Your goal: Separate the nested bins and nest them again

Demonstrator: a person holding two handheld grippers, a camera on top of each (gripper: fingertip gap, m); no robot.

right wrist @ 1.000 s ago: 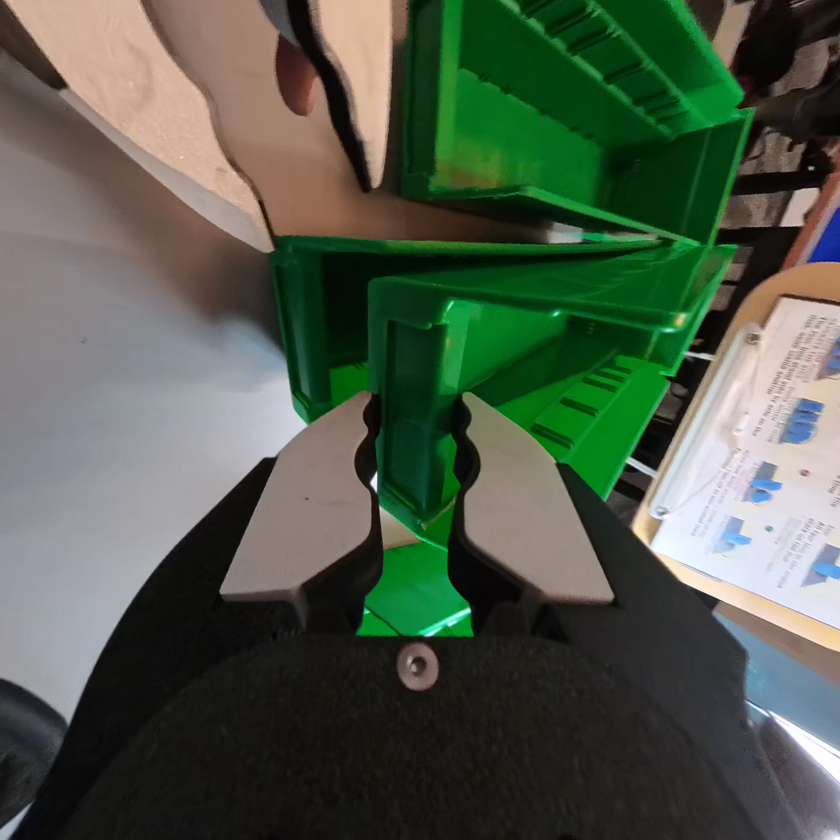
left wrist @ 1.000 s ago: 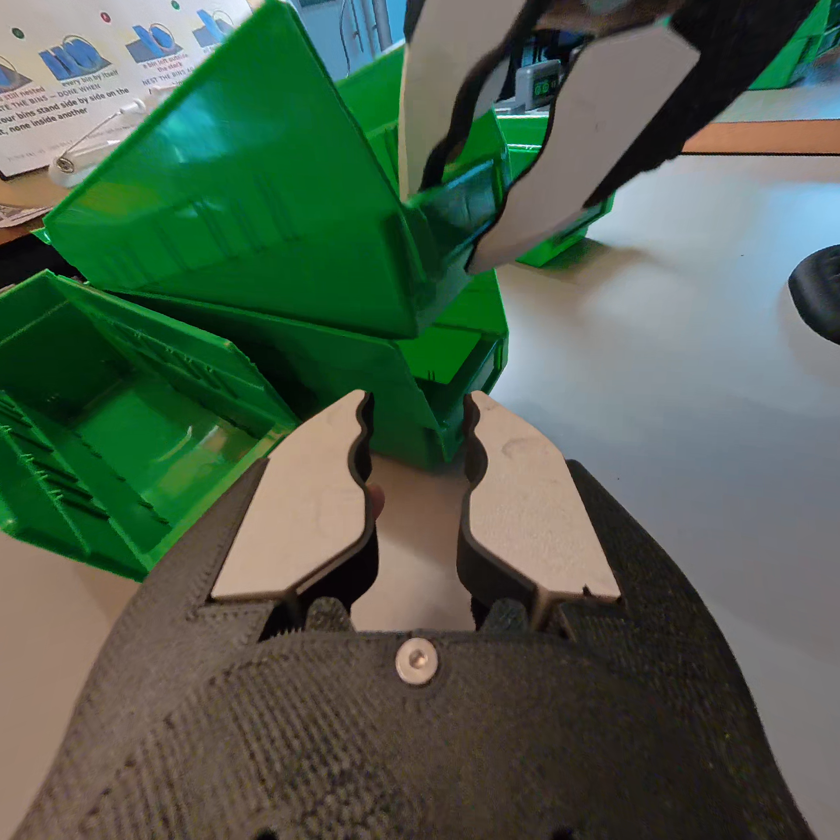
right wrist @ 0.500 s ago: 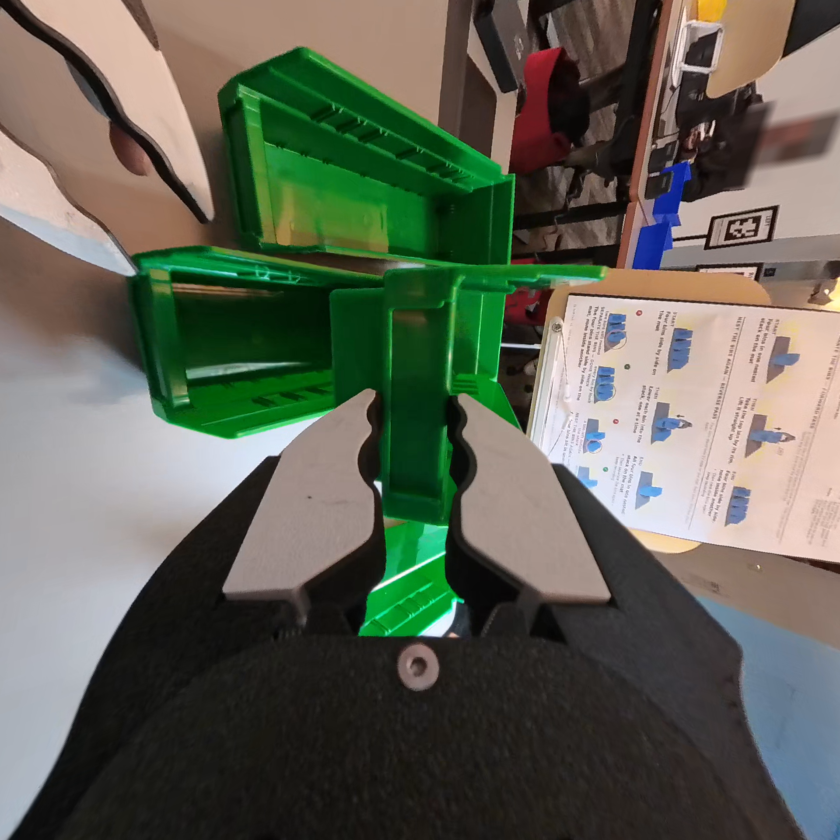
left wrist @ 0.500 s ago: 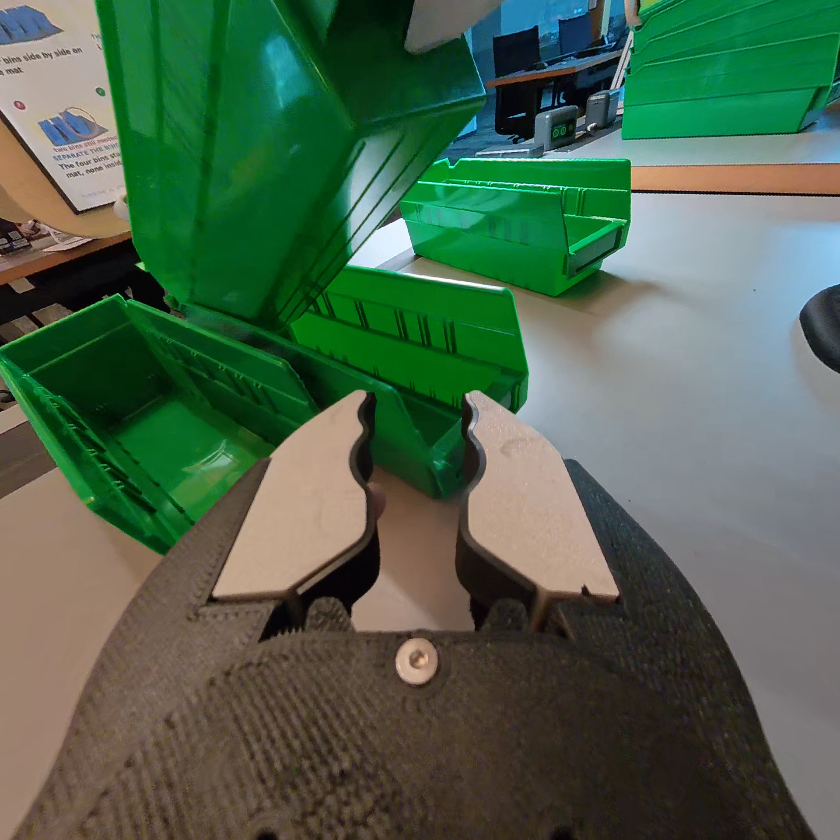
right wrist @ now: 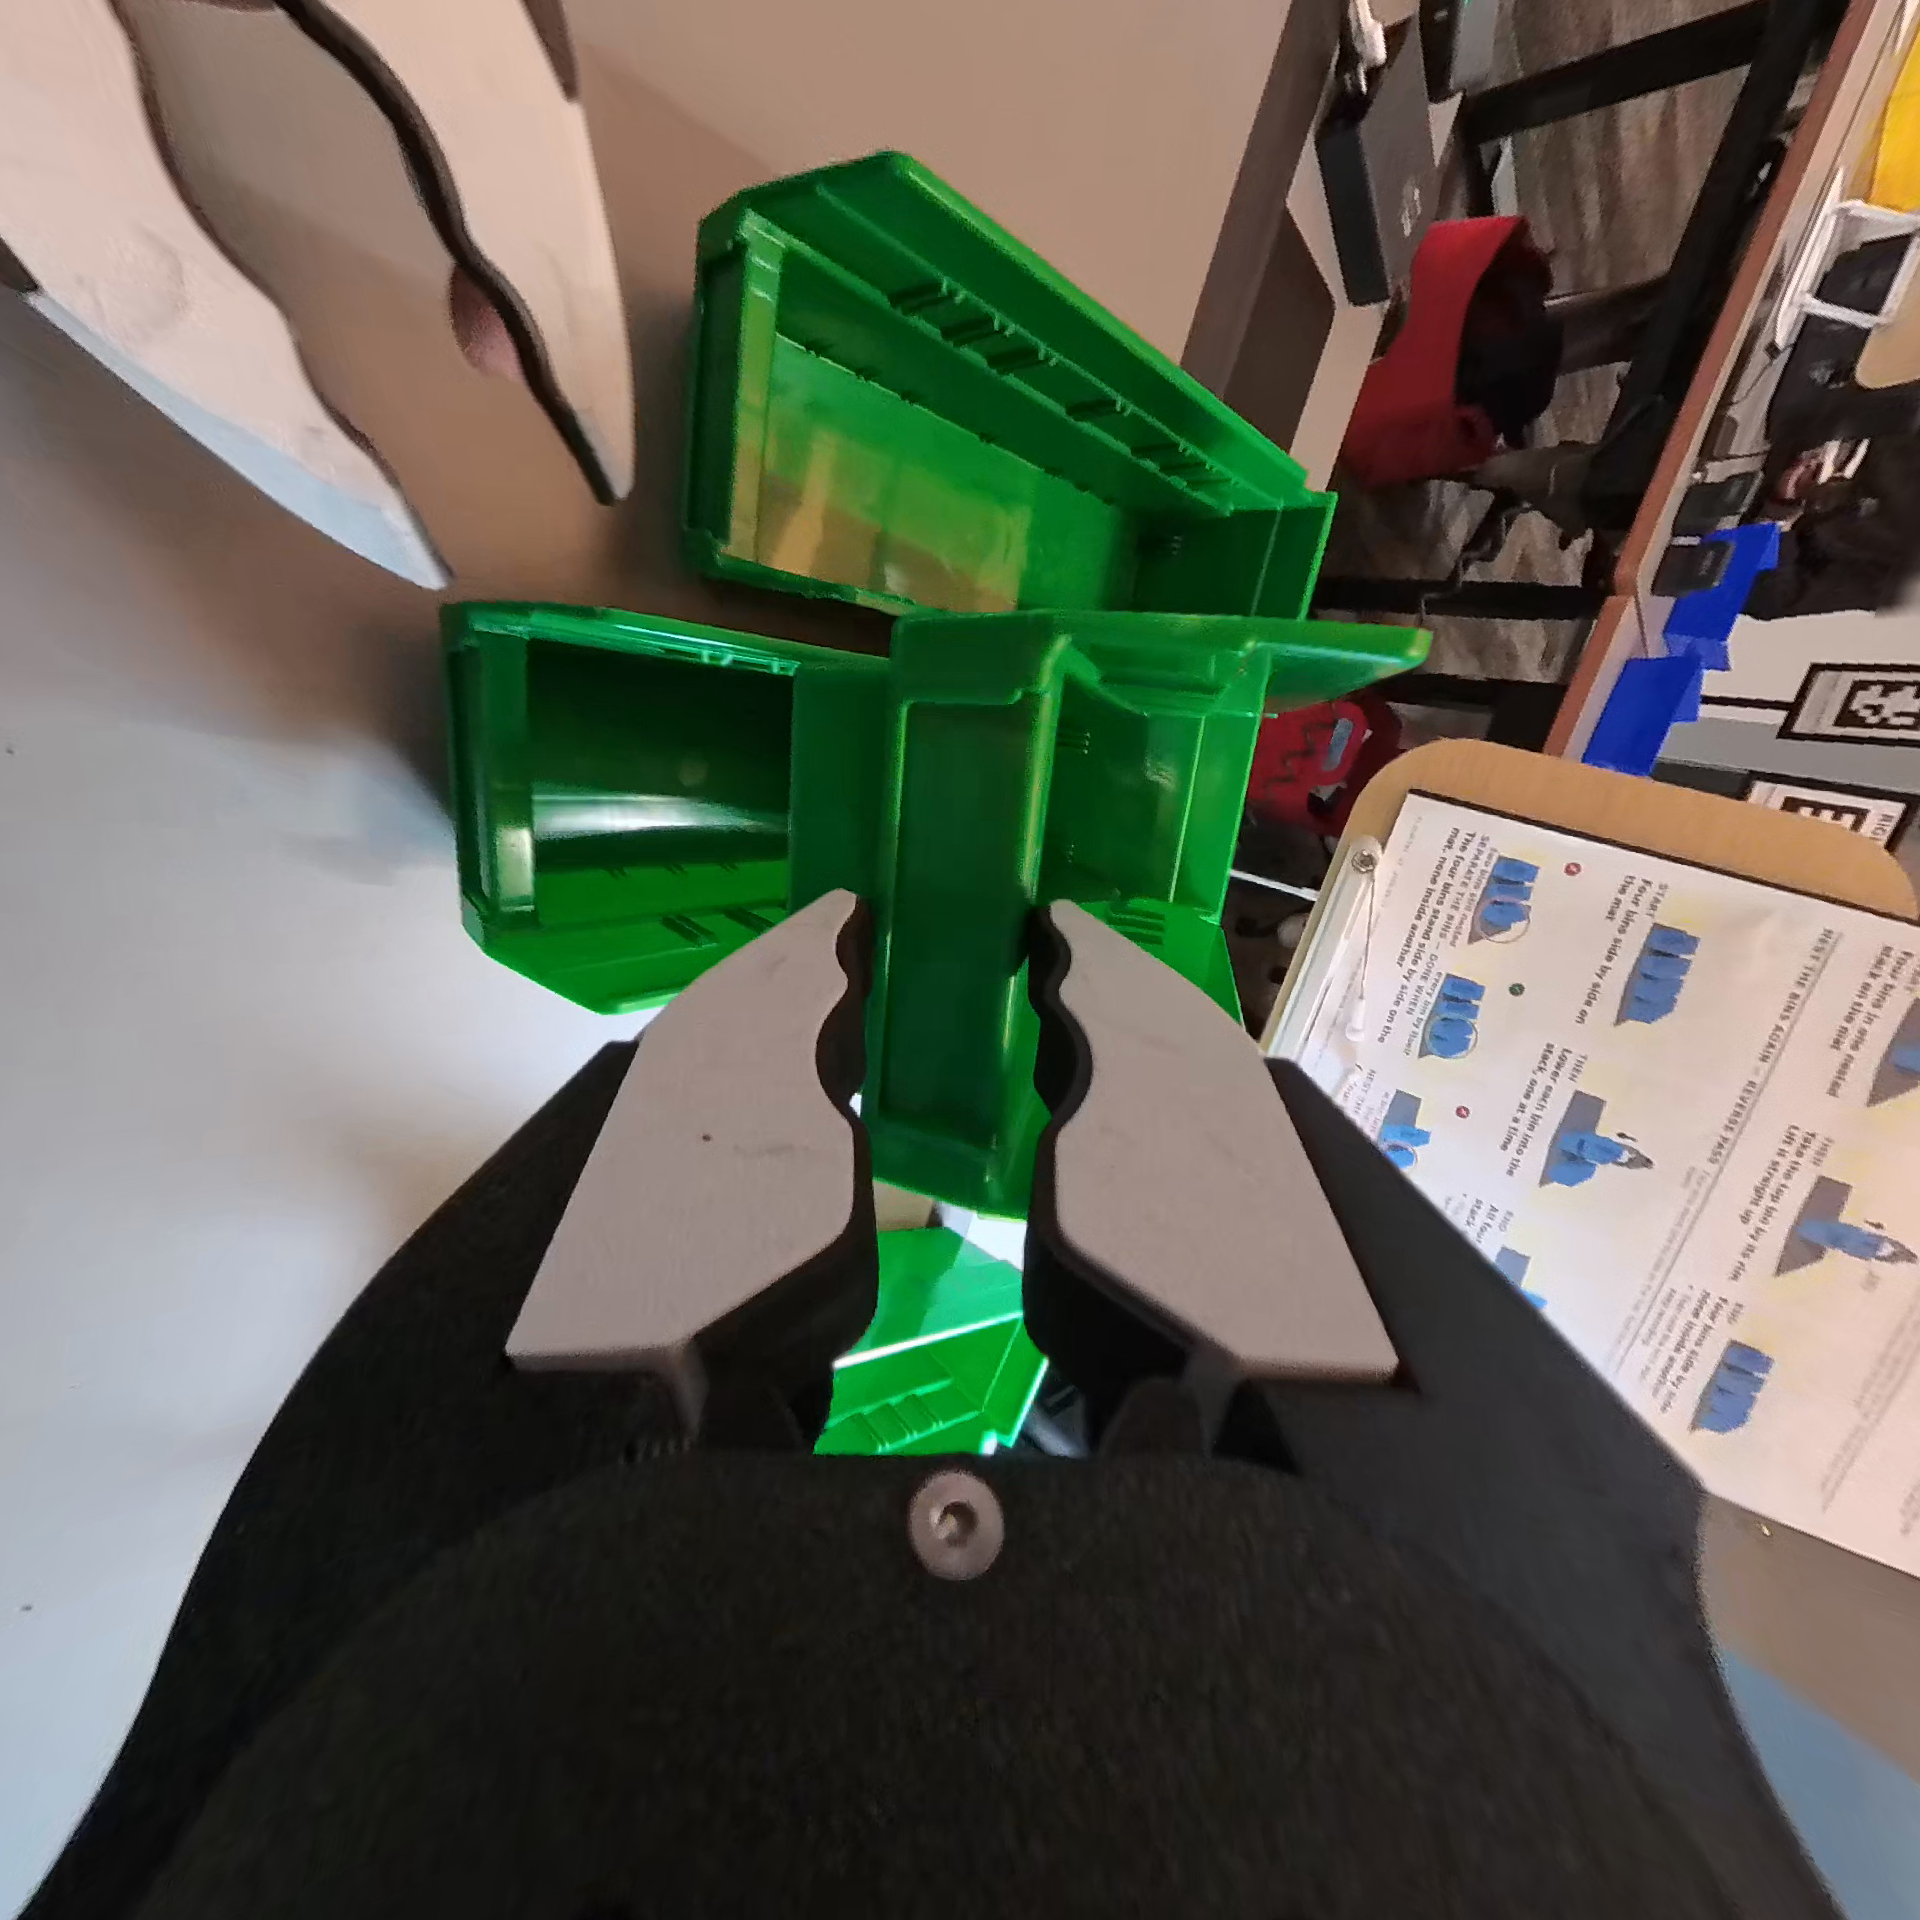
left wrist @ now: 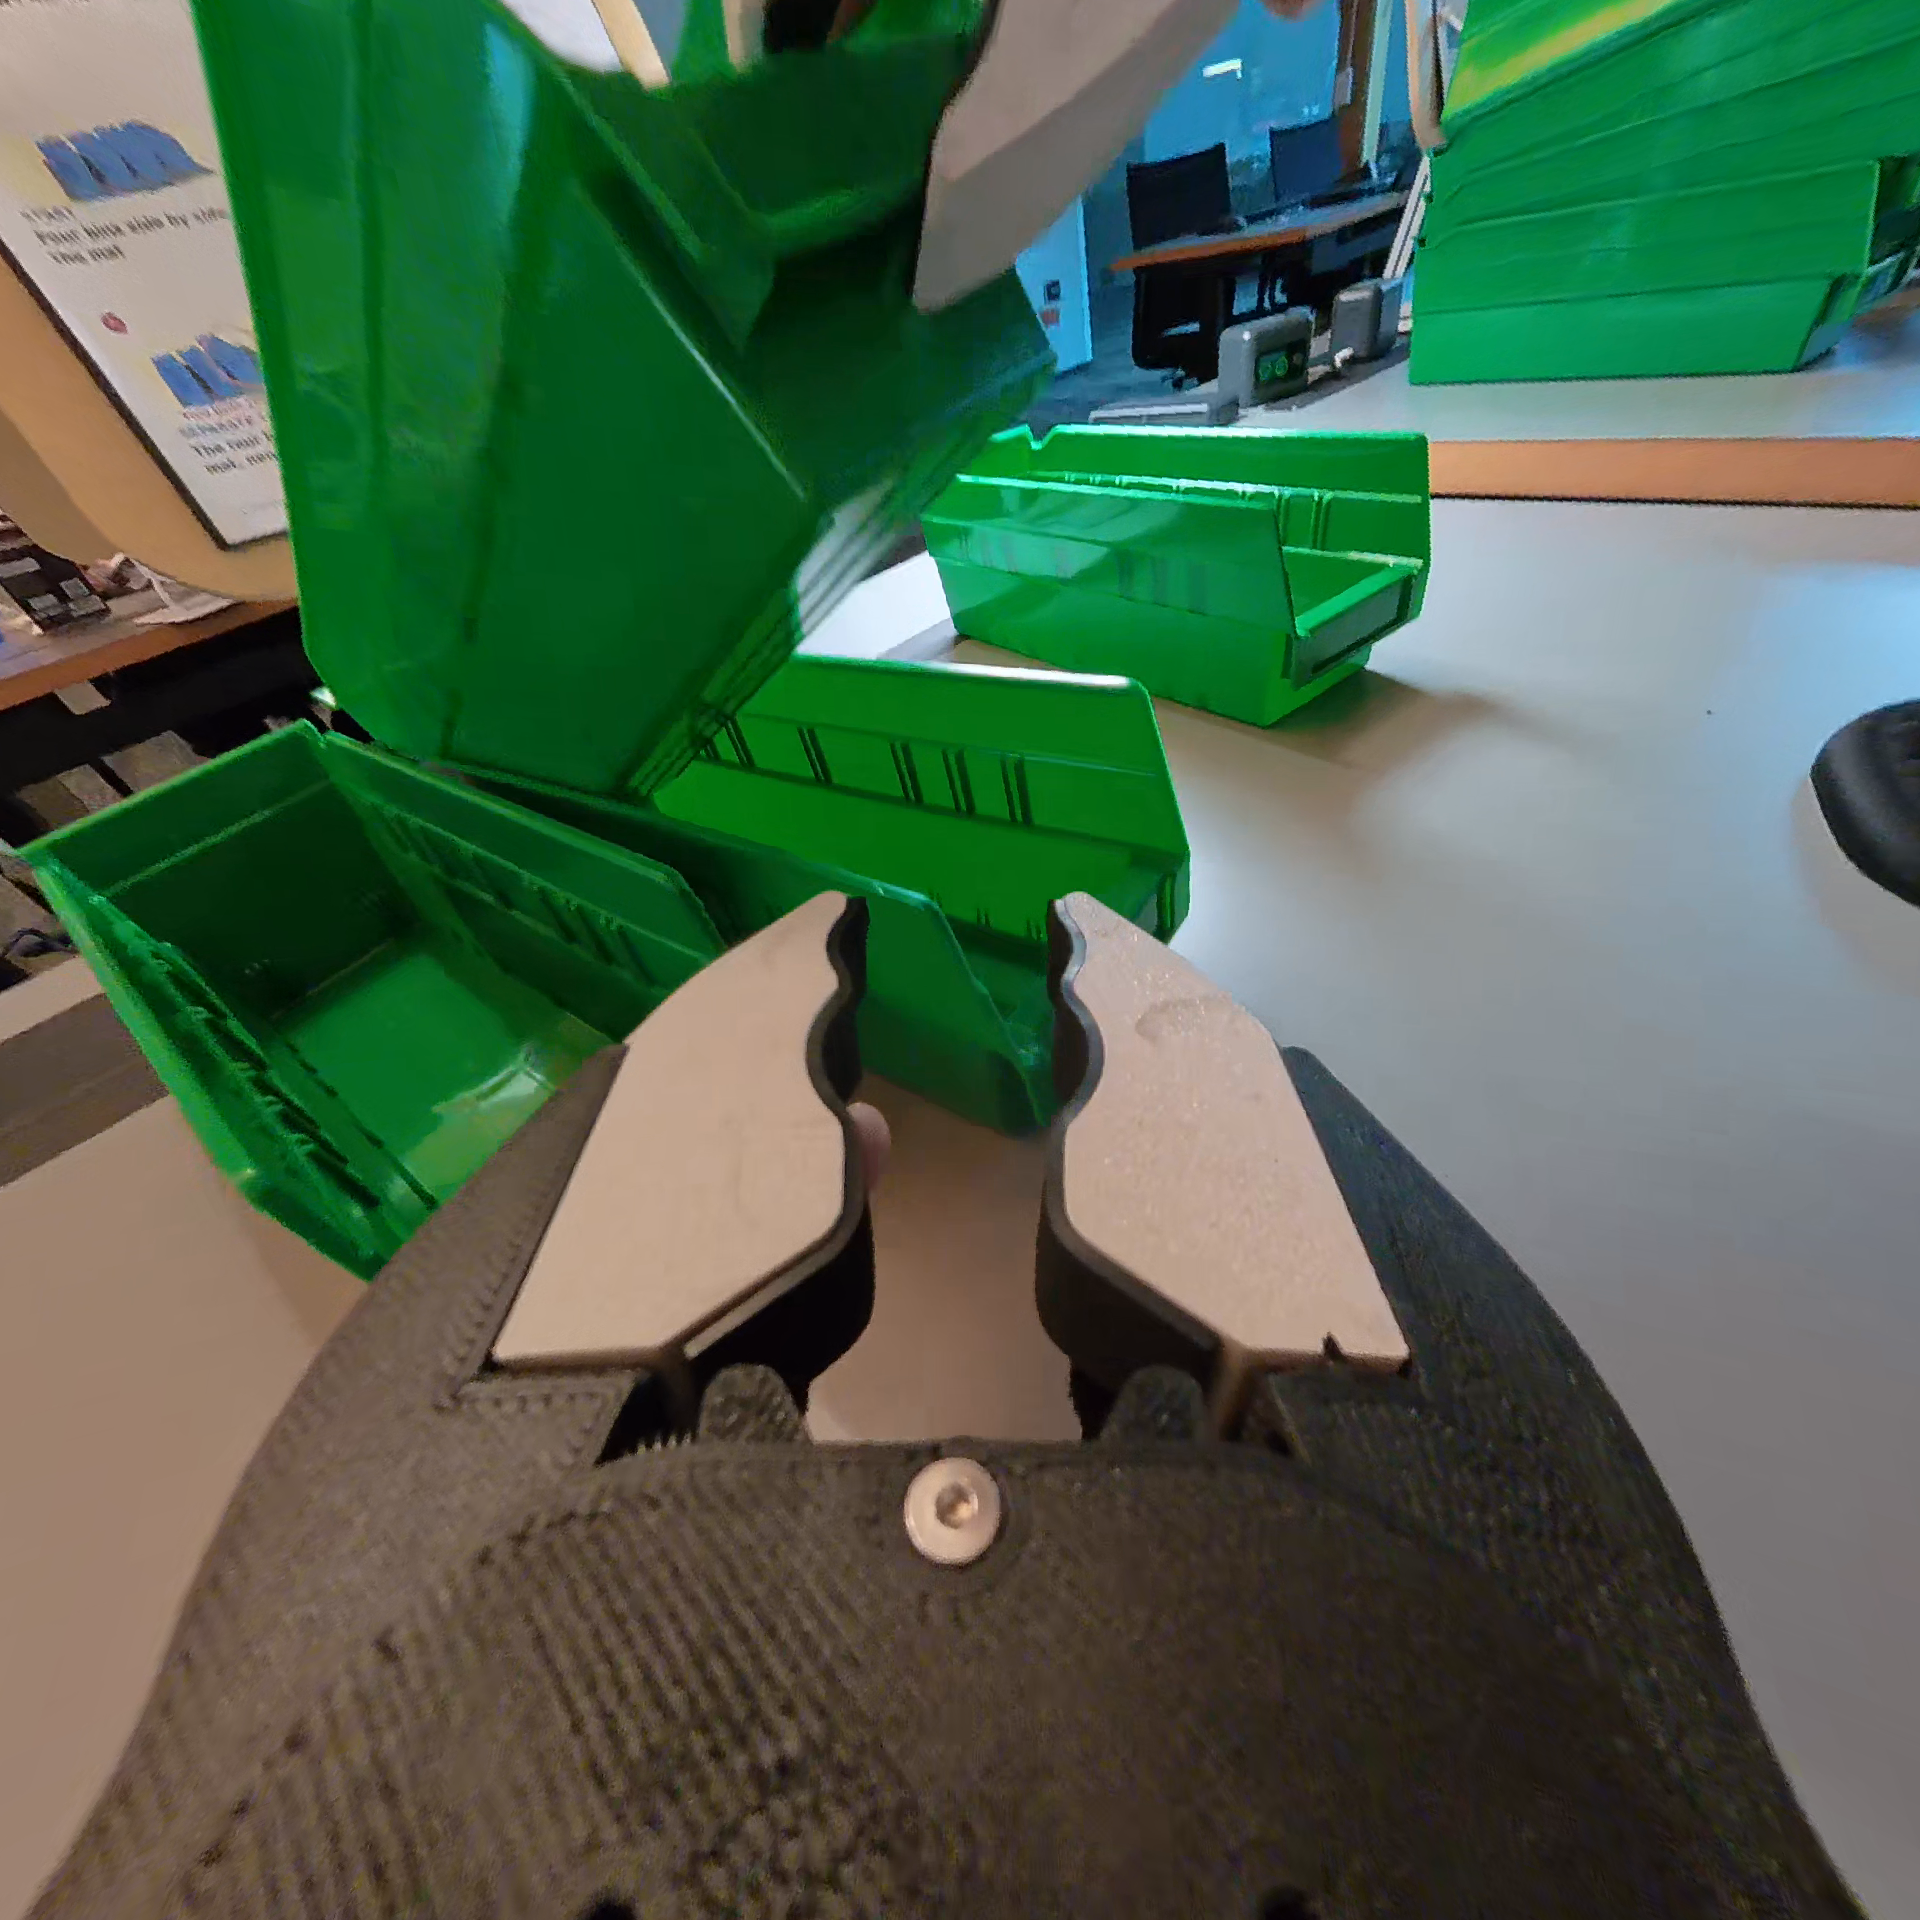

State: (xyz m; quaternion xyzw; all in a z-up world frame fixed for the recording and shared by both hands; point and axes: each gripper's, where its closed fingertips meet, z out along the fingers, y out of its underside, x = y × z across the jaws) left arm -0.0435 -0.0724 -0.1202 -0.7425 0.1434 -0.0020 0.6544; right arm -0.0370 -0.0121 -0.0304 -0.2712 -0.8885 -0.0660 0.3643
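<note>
**One green bin raised above three on the desk**

Left wrist view: the left tool (left wrist: 951,1023) is partly open over the pale desk (left wrist: 1558,987) with nothing between its fingers. Just ahead lie two open green bins side by side, the left bin (left wrist: 343,997) and the middle bin (left wrist: 935,831). A lifted bin (left wrist: 582,416) hangs steeply tilted above them; the right tool grips its upper end. A far bin (left wrist: 1195,582) sits well apart, and a stack of green bins (left wrist: 1662,239) stands behind.

Right wrist view: the right tool (right wrist: 945,997) is closed on the front lip of the lifted bin (right wrist: 956,935). An instruction sheet (right wrist: 1621,1122) lies to the right.
</note>
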